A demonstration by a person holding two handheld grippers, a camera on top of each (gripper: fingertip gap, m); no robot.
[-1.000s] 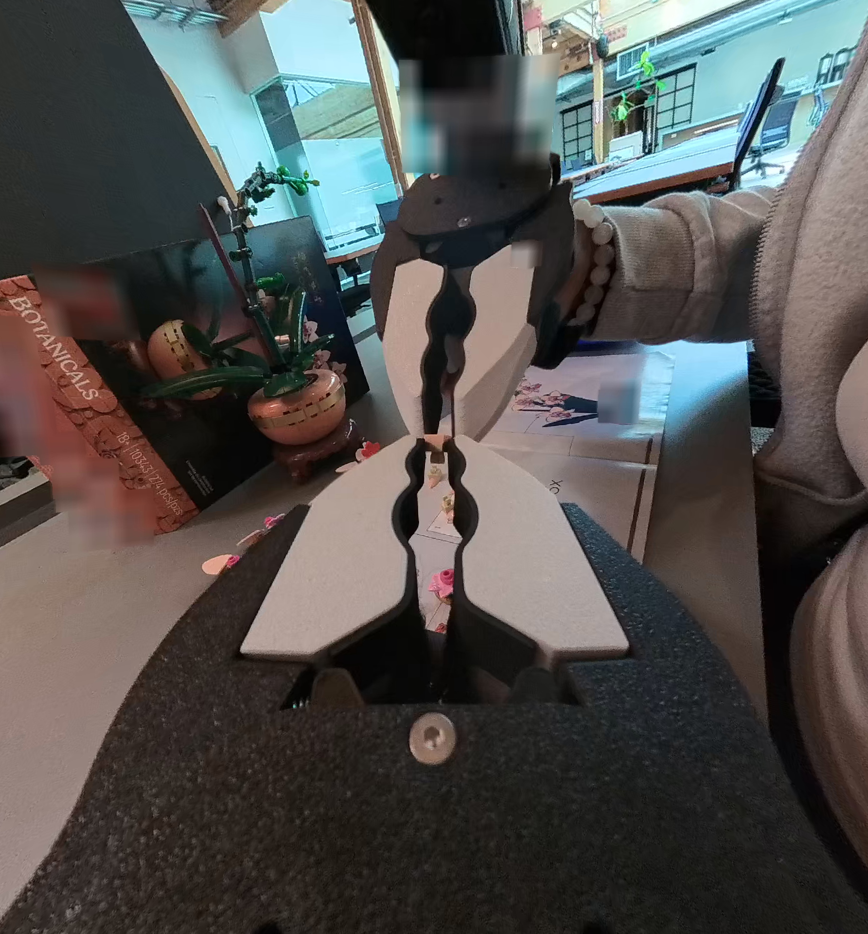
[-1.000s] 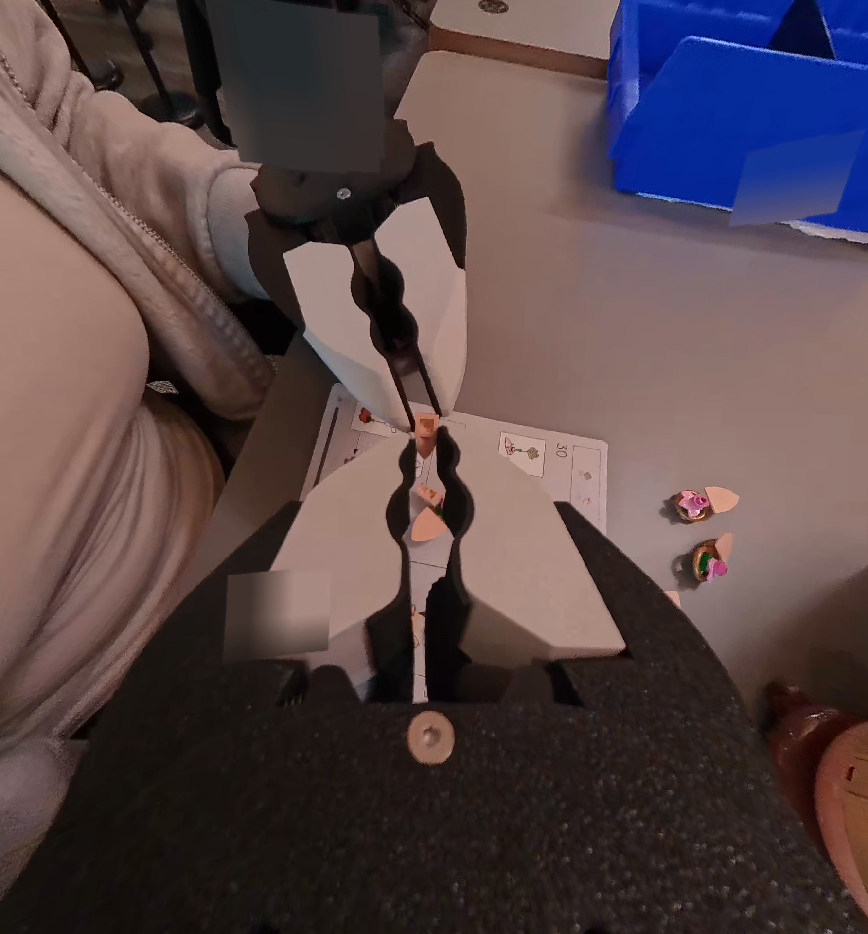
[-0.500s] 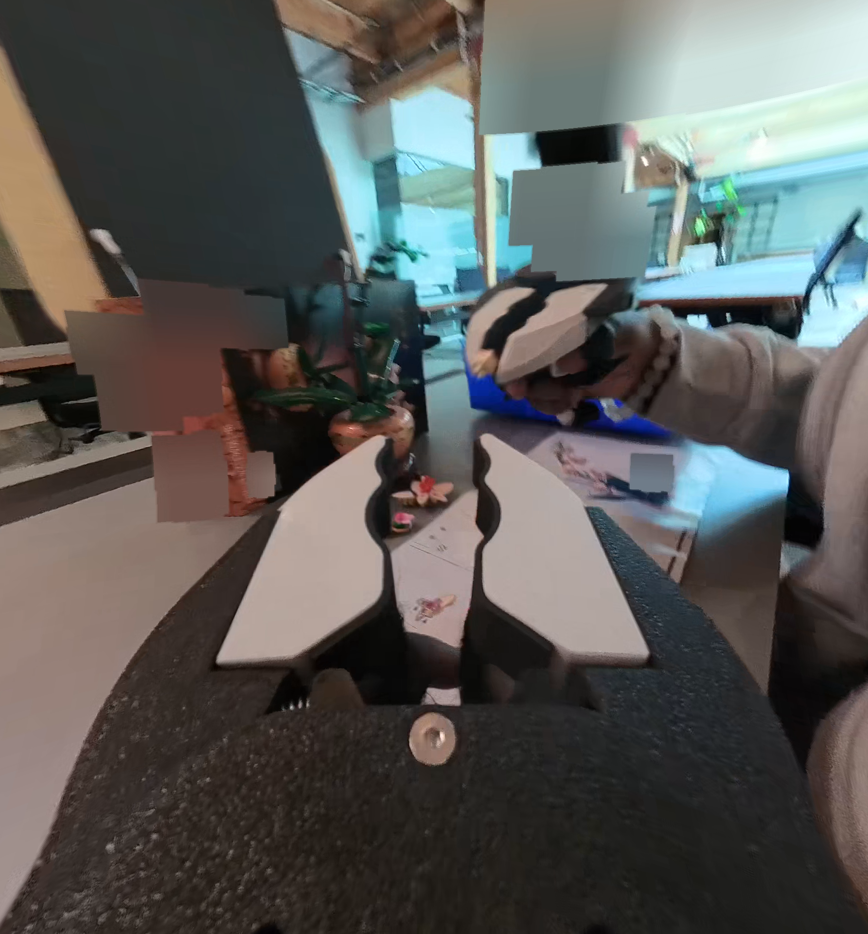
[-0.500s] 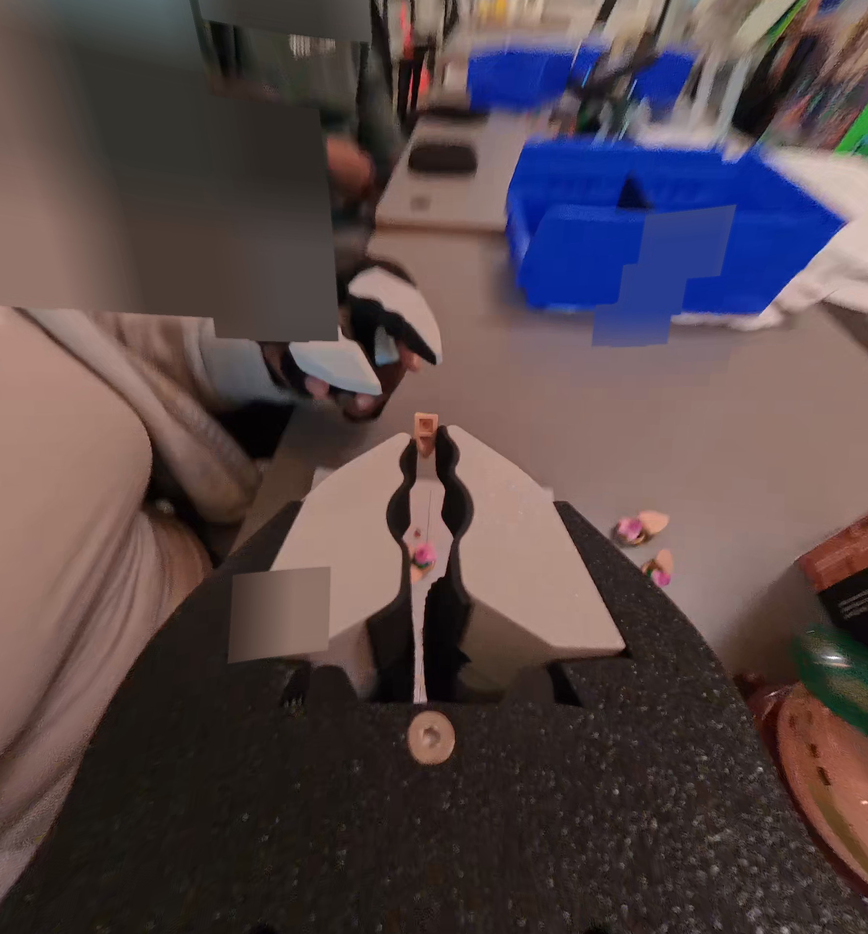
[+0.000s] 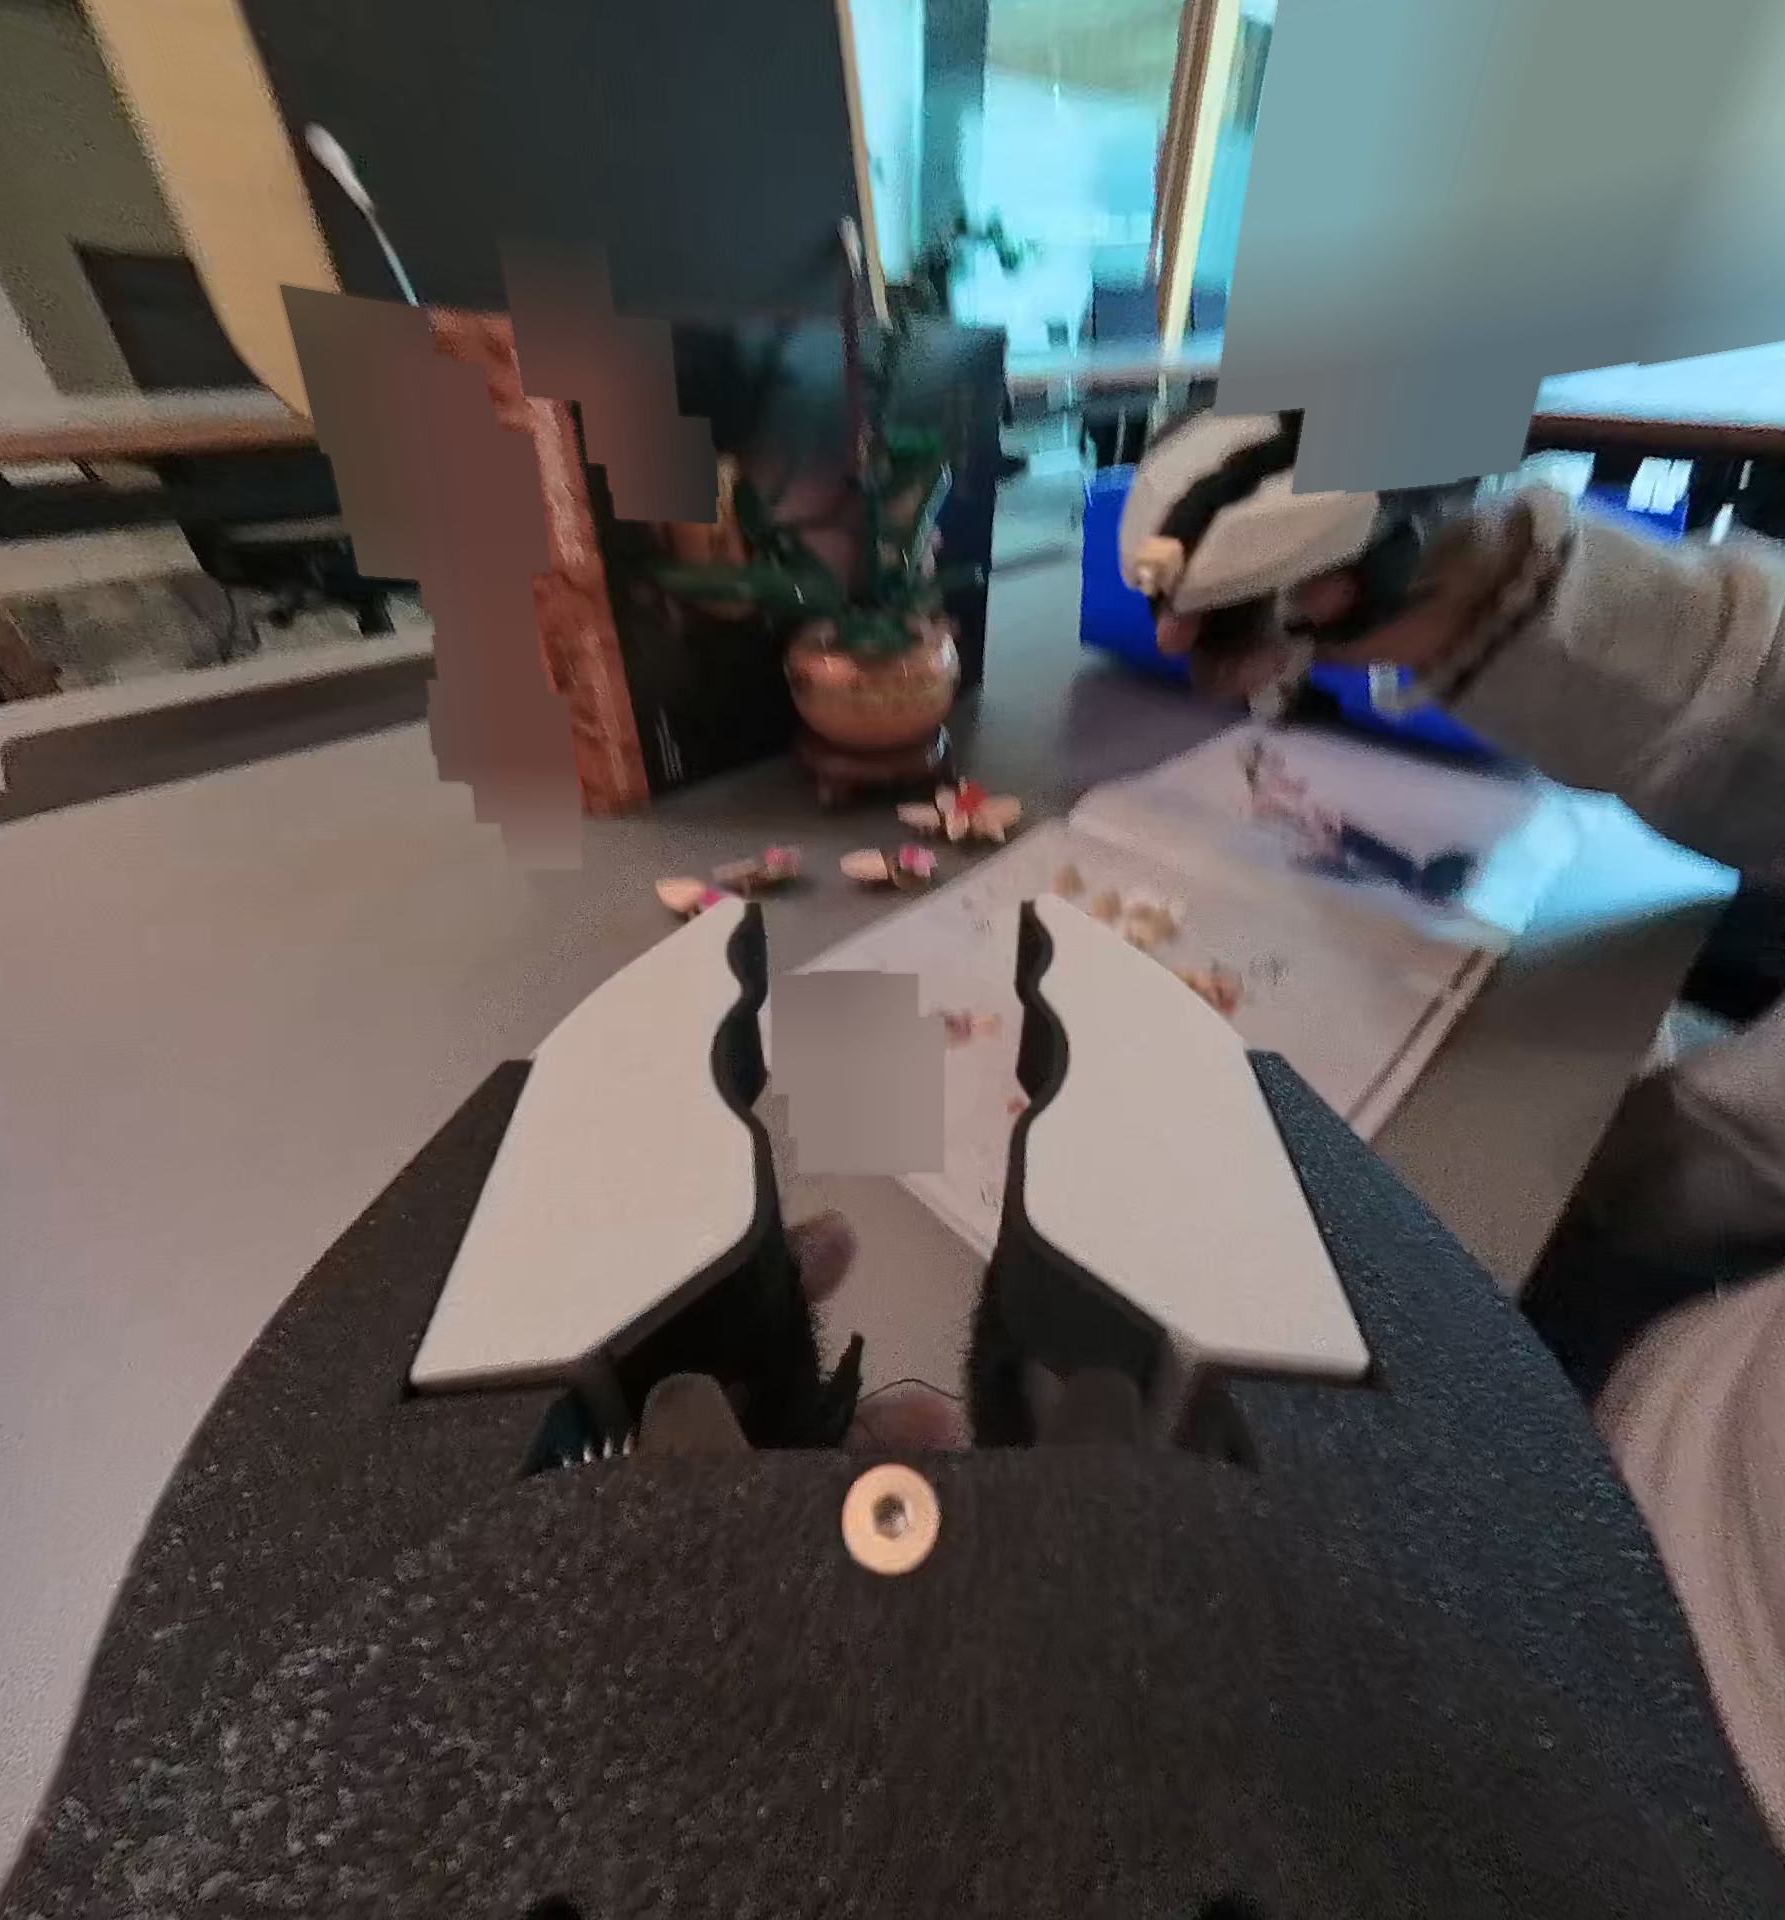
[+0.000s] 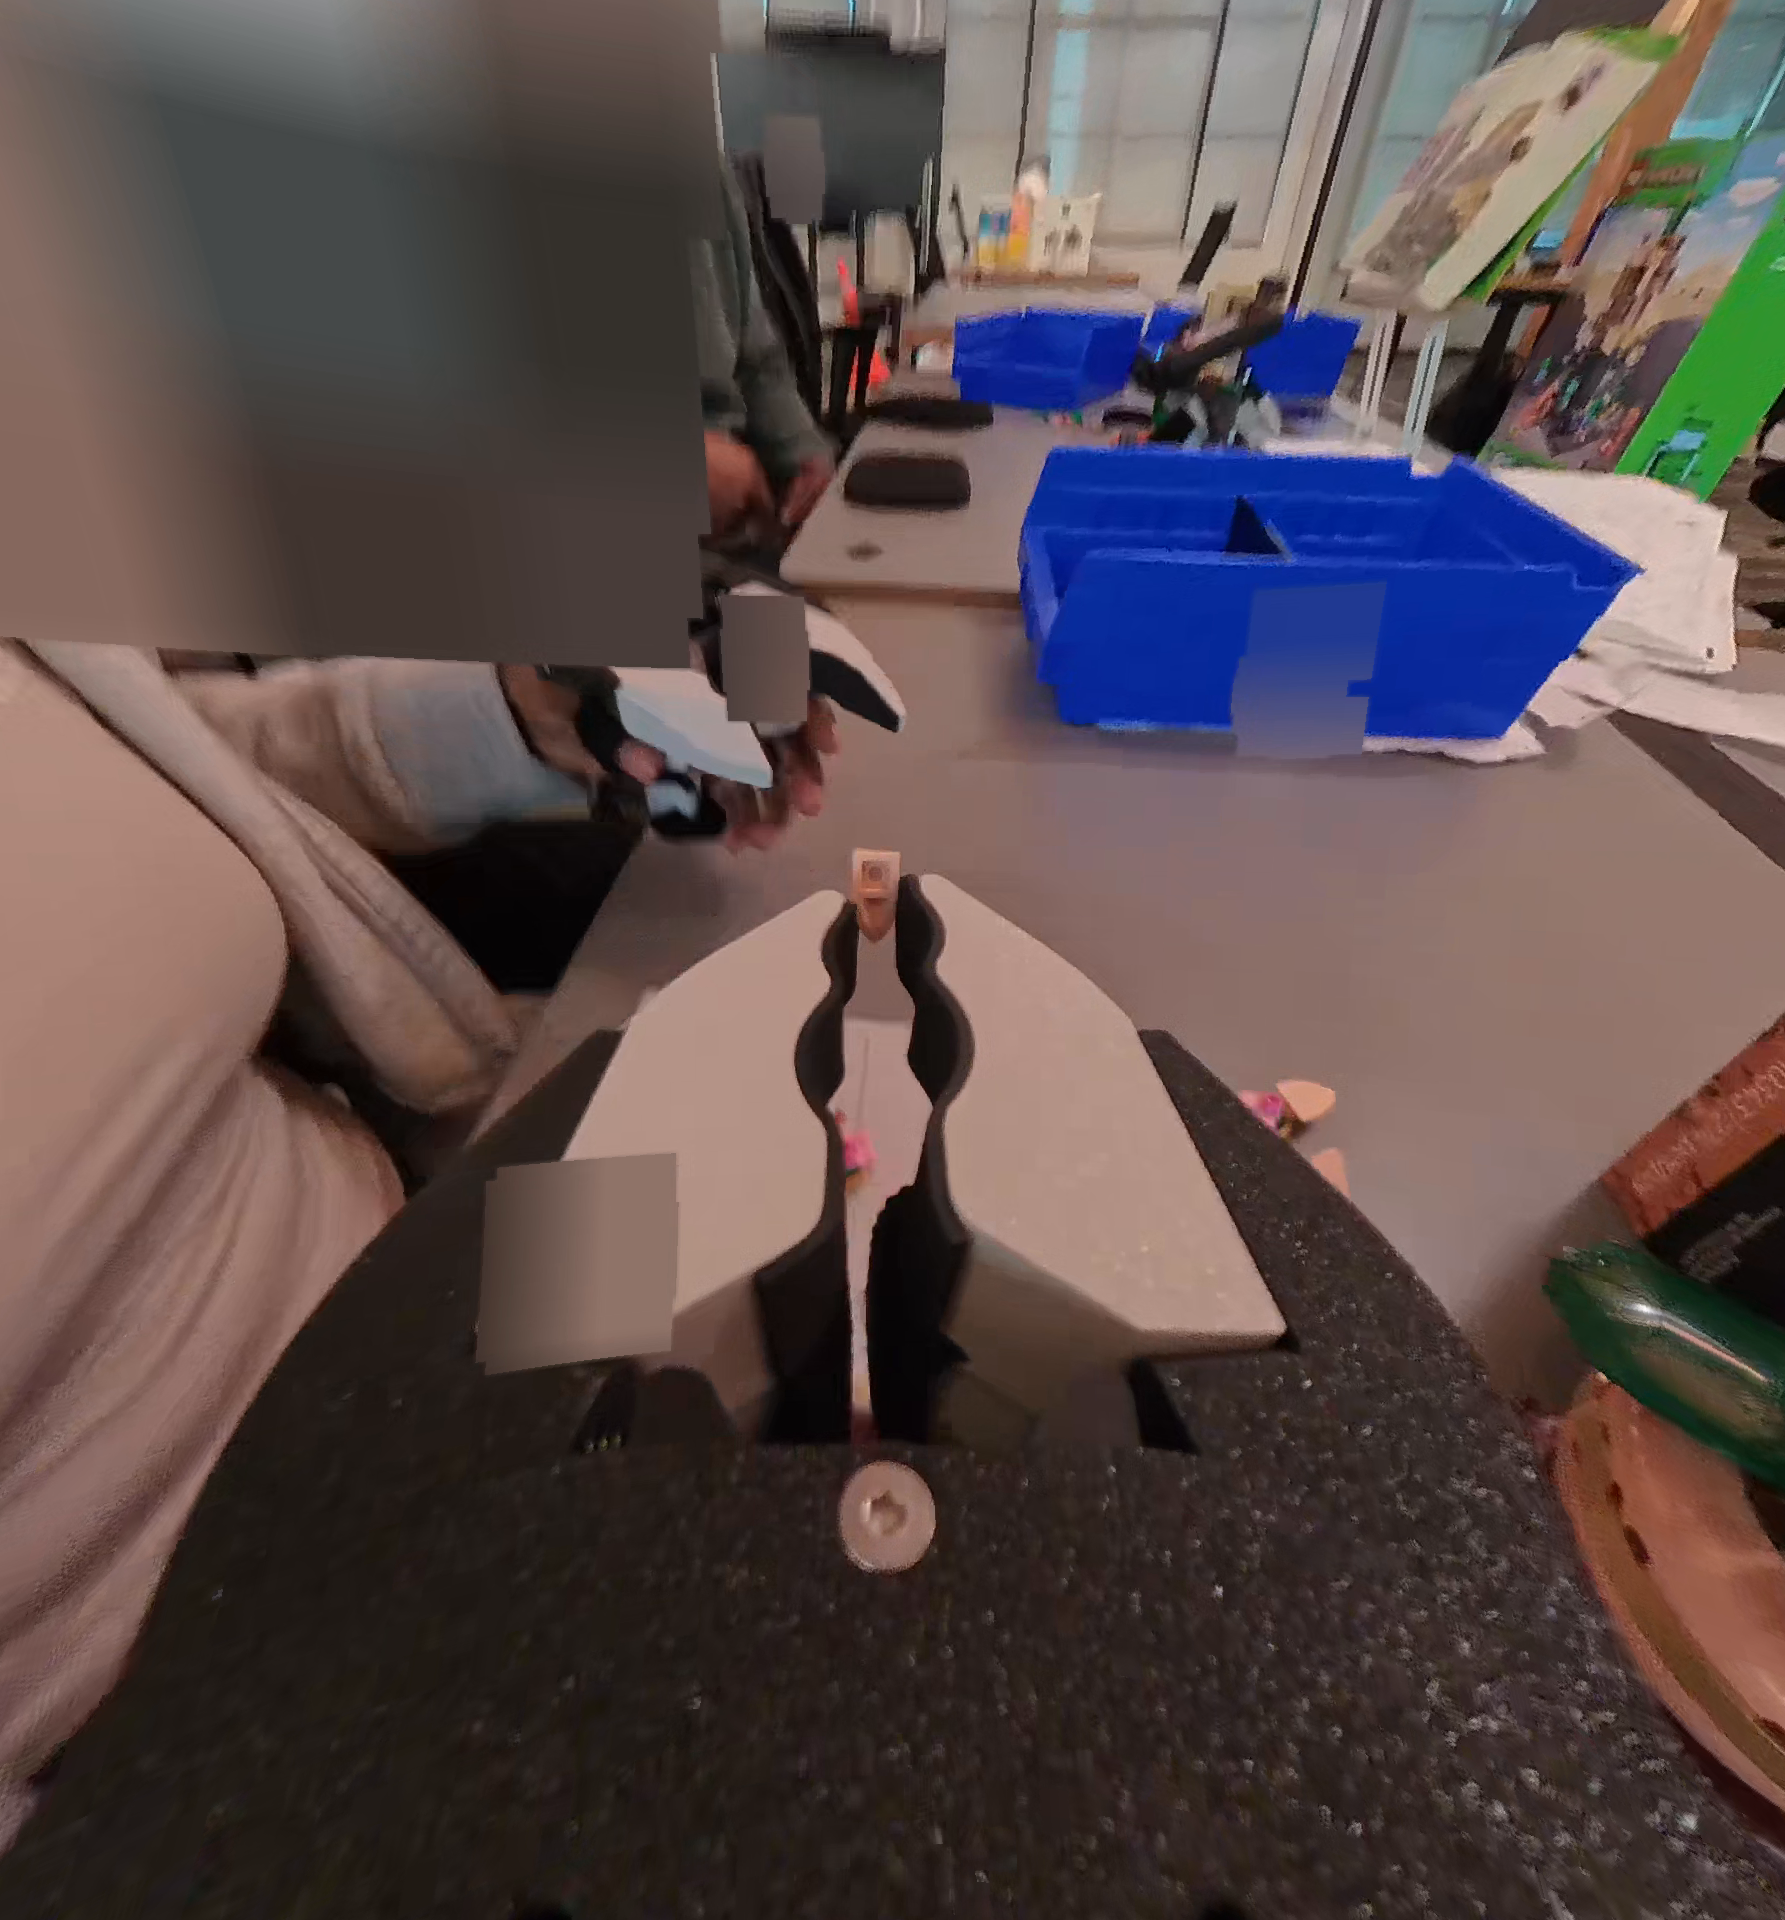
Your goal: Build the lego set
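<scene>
Pinching tiny tan piece [image 6: 874, 890] at tips: right gripper [image 6: 875, 906], above grey table [image 6: 1283, 883]. Left gripper [image 5: 888, 925] wide open, empty, near booklet [image 5: 1314, 935]. Loose petals [image 5: 888, 864] lie by pot [image 5: 872, 681].

We see soft daylight from rear windows [image 5: 1064, 156], heavy motion blur in the left view, and wide-angle bending at edges.

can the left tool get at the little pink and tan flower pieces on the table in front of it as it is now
Probably yes: the left tool is open and holds nothing, and the flower pieces lie on bare grey table just past its tips, with nothing between.
</scene>
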